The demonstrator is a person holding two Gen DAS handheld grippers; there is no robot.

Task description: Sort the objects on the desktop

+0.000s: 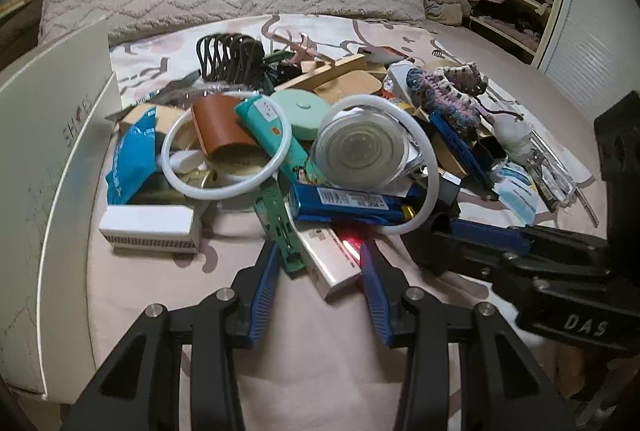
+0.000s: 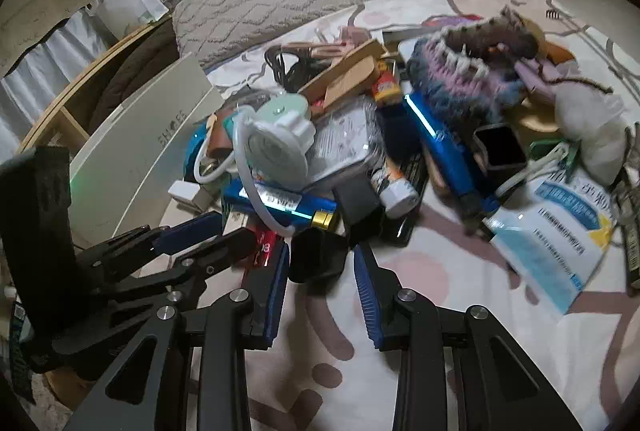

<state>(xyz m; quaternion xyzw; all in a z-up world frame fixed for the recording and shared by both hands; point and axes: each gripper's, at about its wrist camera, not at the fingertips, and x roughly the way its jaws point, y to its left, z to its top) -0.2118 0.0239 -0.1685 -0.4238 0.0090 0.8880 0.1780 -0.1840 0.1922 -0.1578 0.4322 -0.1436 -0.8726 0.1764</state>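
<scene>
**Sorting barely started, both tongs just biting into the heap**

So here's where things stand. Everything is in one big heap (image 1: 320,135) in the middle of the frame, on the bedsheet (image 1: 168,271). White tube (image 1: 424,167), round plastic lid (image 1: 362,151), blue box (image 1: 352,201), brown leather sleeve (image 1: 218,125), knitted thing (image 2: 468,71) at upper right of the right wrist view, leaflets (image 2: 556,231) at the right edge... none of it looks grouped yet. The big white shoe box (image 1: 52,159) sits along the left side of the frame, and I can't see what's inside.

The left gripper (image 1: 320,259) is at the lower middle of its own view, jaws pulled in around a white and red box (image 1: 332,255) plus a green clip (image 1: 282,231) beside it. Looks like a pinch on the box; the left pad's contact is hard to make out.

The right gripper (image 2: 320,255) is at the near edge of the heap, jaws drawn in on a black cup-like thing (image 2: 318,255). Both pads seem to sit right against it.

My guess: practically the whole job is left. Nothing I can see is sorted out.
</scene>
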